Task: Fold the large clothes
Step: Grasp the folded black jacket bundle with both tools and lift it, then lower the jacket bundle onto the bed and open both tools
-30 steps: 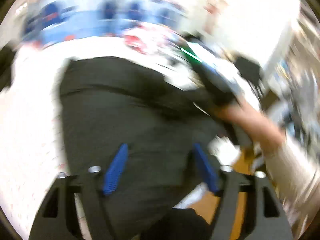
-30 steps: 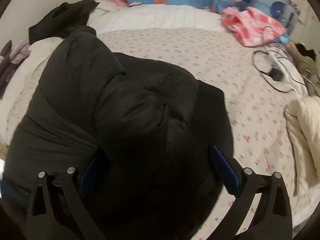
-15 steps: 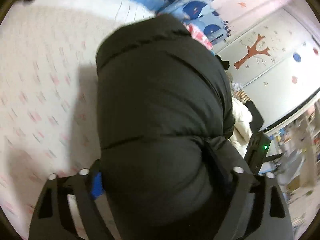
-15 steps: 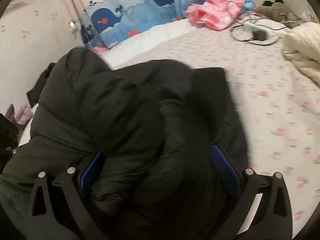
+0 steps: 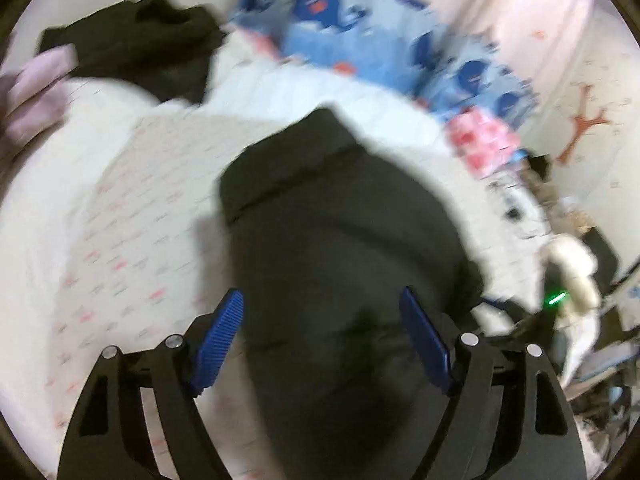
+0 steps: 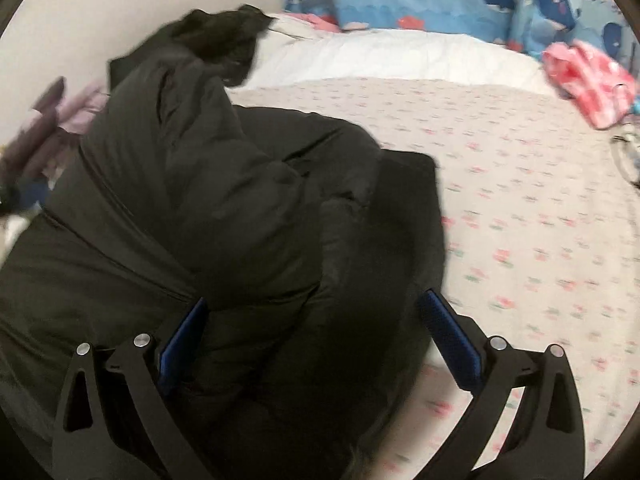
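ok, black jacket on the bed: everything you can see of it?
The black jacket is a big quilted, puffy coat with a faintly shiny shell and stitched seams. It lies bunched and partly folded on the floral bedsheet, one panel humped over the rest. Its bulk fills the gap of the left tool and the right tool, both spread wide. Whether either grips it can't be told.

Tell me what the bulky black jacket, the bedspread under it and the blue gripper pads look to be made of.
Bulky black quilted jacket: probably padded nylon or polyester shell; puffy stitched panels, faint sheen.
Pale bedspread with small pink flowers: matte woven cloth, likely cotton; printed pattern, no shine.
Blue ribbed gripper pads: look like rubber or soft plastic; fine ridges, matte.
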Tool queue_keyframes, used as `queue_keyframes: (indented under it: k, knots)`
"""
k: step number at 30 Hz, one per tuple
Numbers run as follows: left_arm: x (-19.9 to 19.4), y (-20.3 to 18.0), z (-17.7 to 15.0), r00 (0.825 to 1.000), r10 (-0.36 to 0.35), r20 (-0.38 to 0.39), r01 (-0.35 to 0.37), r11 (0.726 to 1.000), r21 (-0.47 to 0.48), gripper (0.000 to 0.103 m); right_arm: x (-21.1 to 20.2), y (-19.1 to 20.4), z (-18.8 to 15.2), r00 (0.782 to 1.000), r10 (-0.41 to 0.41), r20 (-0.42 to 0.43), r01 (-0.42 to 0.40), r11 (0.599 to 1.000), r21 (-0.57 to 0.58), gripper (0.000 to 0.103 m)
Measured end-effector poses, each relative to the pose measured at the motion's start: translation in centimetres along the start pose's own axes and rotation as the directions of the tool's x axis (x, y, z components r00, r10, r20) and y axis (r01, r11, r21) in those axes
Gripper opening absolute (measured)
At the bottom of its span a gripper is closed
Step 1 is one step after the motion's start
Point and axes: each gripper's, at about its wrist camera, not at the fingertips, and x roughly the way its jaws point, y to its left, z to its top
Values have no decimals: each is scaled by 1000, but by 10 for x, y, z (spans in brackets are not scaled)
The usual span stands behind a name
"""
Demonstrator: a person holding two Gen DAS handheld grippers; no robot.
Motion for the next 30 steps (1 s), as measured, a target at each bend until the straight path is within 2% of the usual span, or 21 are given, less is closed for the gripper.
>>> queue_keyframes:
  k: [1,3,4,6,8,11,13,15,16,17,18,19,22,23,25,27,28,30]
  knots:
    - [11,-22,5,1000,-20,-5,20,998,56,77,-2,-4,-1,999,-27,-23,27,1000,-3,97]
    - [41,-44,1,997,13,-76,-2,990,141,77,-1,-21,3,992,-46,-120,46,999,-7,97]
    - [66,-61,-6,988,81,-134,-48,972,231,77,-7,-26,7,987,-78,-139,77,997,-14,97]
    - [87,-70,-21,973,172,-152,-116,940,321,78,-34,-33,21,989,-111,-97,110,994,-14,97]
    - [92,-68,-19,974,165,-155,-112,947,300,78,-60,-32,44,998,-65,1,65,998,28,97]
    - [92,-52,-21,977,146,-157,-96,953,286,80,-62,-26,76,994,80,73,-88,989,117,97]
    - [96,-43,-17,977,137,-161,-87,955,283,84,-40,-20,88,994,79,78,-88,988,127,97]
    - [102,-26,-16,981,114,-159,-70,963,259,88,10,-21,82,995,93,39,-98,980,172,97]
    - [108,-12,-16,983,94,-157,-56,971,231,89,33,-26,71,988,151,34,-155,961,231,97]
    - [108,-6,-16,986,67,-154,-35,979,199,89,55,-37,61,975,213,59,-221,927,304,97]
    - [109,4,-16,988,33,-149,-9,987,160,89,70,-49,58,965,243,103,-264,899,350,97]
    - [112,9,-16,987,22,-157,1,989,145,89,77,-55,56,965,241,102,-262,896,358,97]
    - [115,3,-15,982,59,-182,-25,983,183,89,76,-52,65,972,234,-1,-221,917,334,97]
    - [109,0,-13,982,64,-180,-29,981,192,87,62,-55,65,977,215,-16,-197,924,328,97]
    - [87,-7,-10,988,51,-146,-24,983,182,85,23,-54,61,987,161,30,-163,946,280,97]
    - [52,-21,-13,997,3,-83,12,982,186,85,-24,-42,41,993,101,69,-111,977,180,97]
    - [38,-31,-17,998,-22,-65,34,979,201,85,-36,-37,29,996,63,59,-71,988,137,97]
    - [30,-46,-29,996,-47,-78,64,972,228,85,-32,-24,-5,999,-33,-37,35,999,37,97]
